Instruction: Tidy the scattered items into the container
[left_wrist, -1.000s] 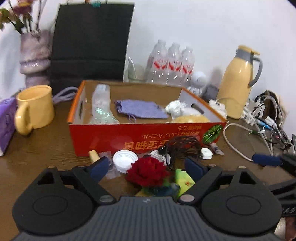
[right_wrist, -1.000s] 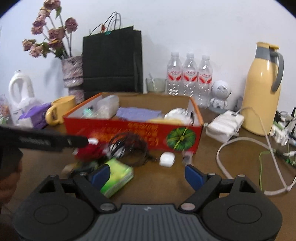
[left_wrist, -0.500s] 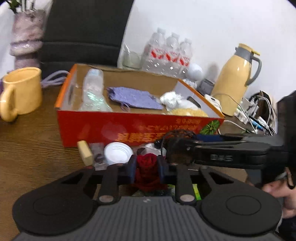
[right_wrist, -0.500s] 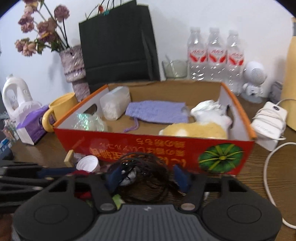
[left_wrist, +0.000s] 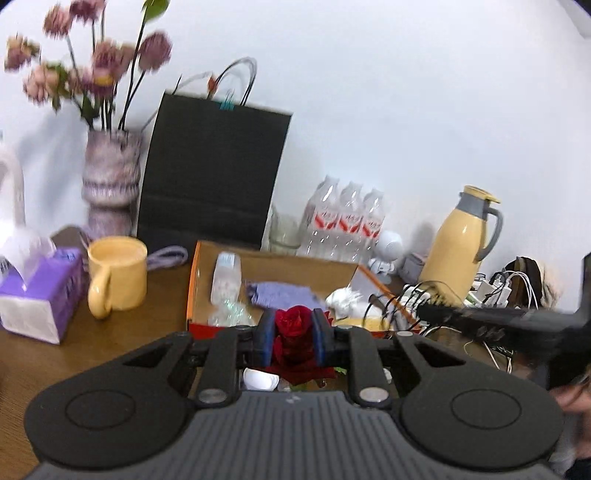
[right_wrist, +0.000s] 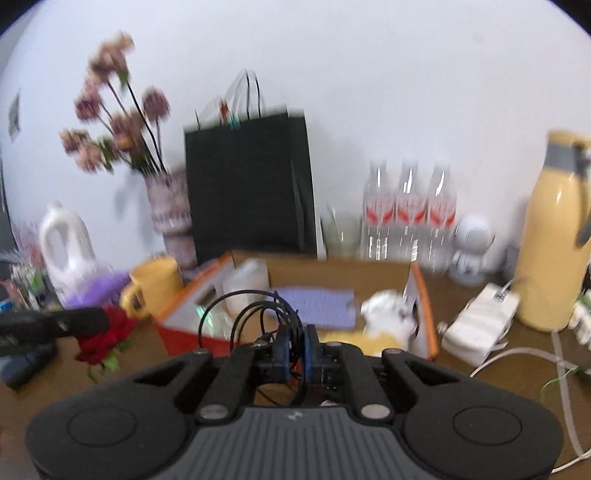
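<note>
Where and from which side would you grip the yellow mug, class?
Grip the mug by its handle, coming from the front-left: the mug stands upright, the handle's loop faces that way, clear of the tissue box, and its body looks too wide for the jaws.

No readable text. Water bottles (left_wrist: 343, 218) carry red-and-white labels, lettering blurred. Small pale mark on tongs body (right_wrist: 294, 416), too small to read.
</note>
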